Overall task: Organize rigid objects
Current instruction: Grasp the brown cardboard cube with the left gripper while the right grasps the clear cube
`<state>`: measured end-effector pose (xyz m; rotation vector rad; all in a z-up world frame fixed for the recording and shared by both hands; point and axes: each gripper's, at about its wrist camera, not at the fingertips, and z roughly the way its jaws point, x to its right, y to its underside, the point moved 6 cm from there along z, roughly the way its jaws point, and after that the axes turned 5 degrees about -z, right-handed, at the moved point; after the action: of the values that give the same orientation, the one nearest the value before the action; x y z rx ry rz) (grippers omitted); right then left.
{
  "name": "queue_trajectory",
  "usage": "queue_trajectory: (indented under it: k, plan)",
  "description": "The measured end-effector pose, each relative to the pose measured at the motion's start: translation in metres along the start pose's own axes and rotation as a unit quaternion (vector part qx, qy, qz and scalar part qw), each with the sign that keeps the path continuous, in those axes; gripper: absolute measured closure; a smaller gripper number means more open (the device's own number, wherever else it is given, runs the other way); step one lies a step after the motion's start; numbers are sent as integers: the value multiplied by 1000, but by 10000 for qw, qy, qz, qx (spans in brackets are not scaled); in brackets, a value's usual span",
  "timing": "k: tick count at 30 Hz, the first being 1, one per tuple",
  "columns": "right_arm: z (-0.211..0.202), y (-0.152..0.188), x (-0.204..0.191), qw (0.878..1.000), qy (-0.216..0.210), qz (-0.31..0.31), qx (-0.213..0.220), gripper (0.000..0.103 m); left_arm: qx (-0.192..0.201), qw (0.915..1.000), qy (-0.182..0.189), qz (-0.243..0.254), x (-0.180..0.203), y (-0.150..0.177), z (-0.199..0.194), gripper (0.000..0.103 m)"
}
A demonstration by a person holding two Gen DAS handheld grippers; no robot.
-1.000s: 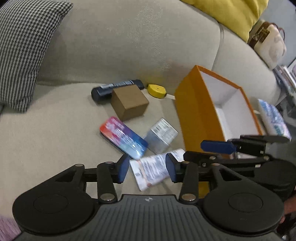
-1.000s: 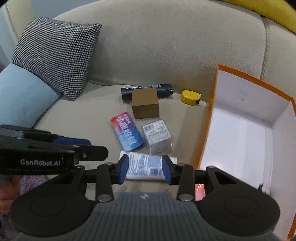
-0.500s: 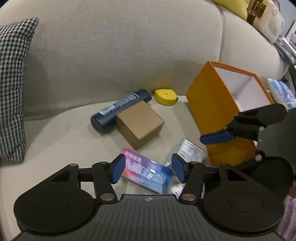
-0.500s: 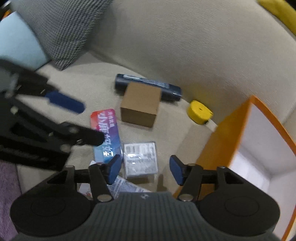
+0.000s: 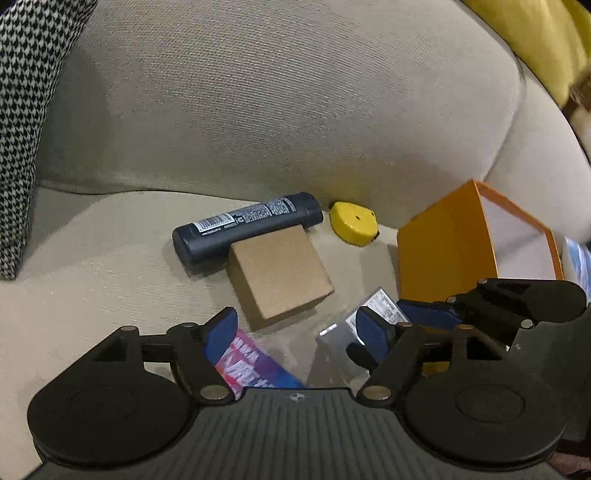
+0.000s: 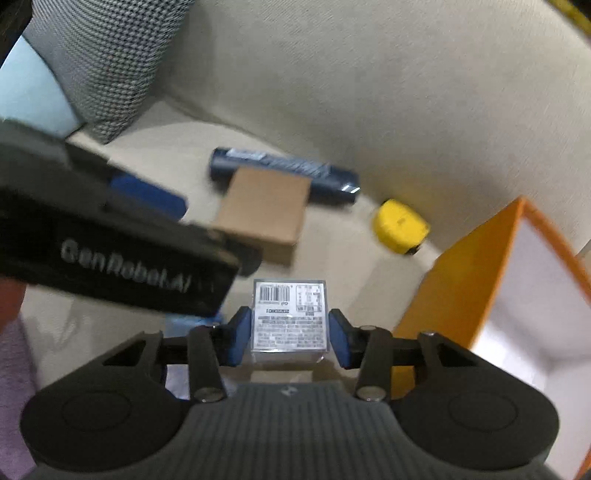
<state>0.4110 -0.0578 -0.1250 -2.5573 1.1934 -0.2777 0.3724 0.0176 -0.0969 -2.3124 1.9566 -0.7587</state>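
On the beige sofa seat lie a dark blue tube (image 5: 245,229), a brown cardboard cube (image 5: 279,275), a yellow tape measure (image 5: 354,223), a red-and-blue flat pack (image 5: 251,365) and a clear labelled box (image 6: 289,319). My left gripper (image 5: 297,330) is open above the flat pack, just short of the cardboard cube. My right gripper (image 6: 290,334) is open, its fingers on either side of the clear box with small gaps. The orange box (image 5: 443,240) with a white inside stands open at the right; it also shows in the right wrist view (image 6: 476,273).
A houndstooth cushion (image 5: 22,110) leans at the left and a yellow cushion (image 5: 532,33) sits at the top right. A light blue cushion (image 6: 33,92) lies beside the houndstooth one. The sofa backrest (image 5: 277,96) rises right behind the objects.
Both grippers moved forward and lower toward the objects. The right gripper now straddles the clear box. The left gripper passed over the white tube to the flat pack.
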Motion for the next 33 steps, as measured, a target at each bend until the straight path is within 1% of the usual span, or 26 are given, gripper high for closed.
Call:
queue_trajectory:
  k: [2, 3, 5, 7, 10, 13, 14, 15, 16, 17, 19, 21, 24, 27, 29, 30, 33]
  plan:
    - [1, -6, 5, 9999, 67, -114, 45, 57, -30, 9997, -122, -189, -1, -5, 5, 16]
    - [2, -8, 7, 9997, 155, -195, 64, 57, -57, 9993, -205, -322, -3, -7, 8, 16]
    - [4, -13, 11, 9981, 417, -428, 127, 57, -104, 9976, -231, -638, -6, -12, 14, 16]
    - [7, -16, 14, 9962, 569, -643, 169, 57, -155, 9955, -300, -880, -8, -16, 21, 15]
    - [12, -20, 19, 9962, 506, -684, 177, 57, -205, 9925, -531, -1084, -11, -19, 33, 15]
    - [16, -23, 21, 9958, 556, -705, 198, 57, -288, 9905, -636, -1185, -11, -19, 44, 15]
    - [18, -24, 22, 9962, 533, -661, 204, 57, -303, 9904, -646, -1184, -11, -19, 47, 17]
    - [19, -25, 23, 9969, 485, -582, 214, 57, -331, 9908, -638, -1149, -10, -18, 50, 23]
    - [20, -25, 23, 9975, 425, -509, 227, 57, -354, 9914, -638, -1087, -8, -17, 52, 24]
    - [20, -25, 23, 9983, 348, -416, 230, 57, -347, 9922, -639, -1009, -7, -17, 52, 28]
    - [21, -24, 22, 9986, 329, -343, 220, 57, -371, 9940, -639, -808, -7, -16, 50, 28]
    - [19, -22, 20, 9992, 223, -244, 207, 57, -488, 9949, -695, -544, -8, -14, 47, 29]
    - [15, -20, 17, 9998, -142, 17, 137, 57, -823, 9939, -725, -98, -11, -9, 42, 29]
    - [12, -13, 6, 9990, -441, 105, 32, 57, -1156, 9903, -738, 240, -20, -2, 36, 29]
    - [11, -8, -1, 9987, -509, 28, -45, 56, -1289, 9884, -757, 281, -28, 3, 35, 29]
    - [11, -6, -5, 9987, -501, -9, -83, 56, -1297, 9887, -713, 230, -31, 4, 33, 29]
    - [12, -3, -6, 9986, -506, -12, -182, 56, -1164, 9909, -671, 82, -33, 4, 33, 28]
